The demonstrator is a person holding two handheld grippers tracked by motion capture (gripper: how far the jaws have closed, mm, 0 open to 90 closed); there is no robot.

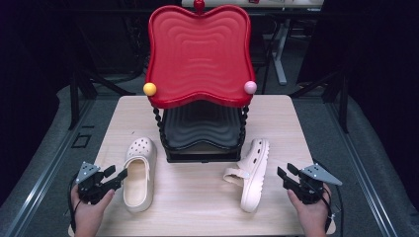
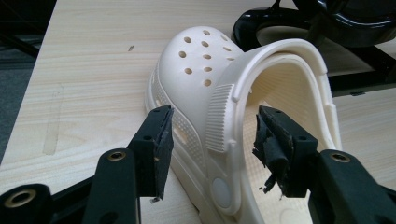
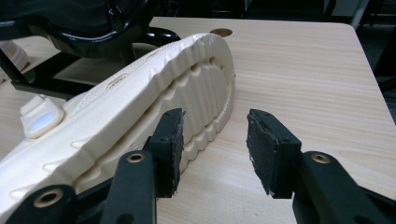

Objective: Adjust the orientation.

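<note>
Both grippers unclenched, holding nothing: left gripper (image 2: 212, 140) straddling the upright cream foam clog's (image 2: 219, 107) floppy heel strap lower-centre frame, so grip may slip; right gripper (image 3: 214, 149) beside the cream clog lying on its side (image 3: 140, 112) could shove it away.

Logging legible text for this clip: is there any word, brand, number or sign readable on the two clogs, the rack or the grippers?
None can be read. The upright clog shows only holes and a blank rivet; the clog lying on its side shows bare tread. The red tray, the black tray, the left gripper and the right gripper carry no visible lettering.
</note>
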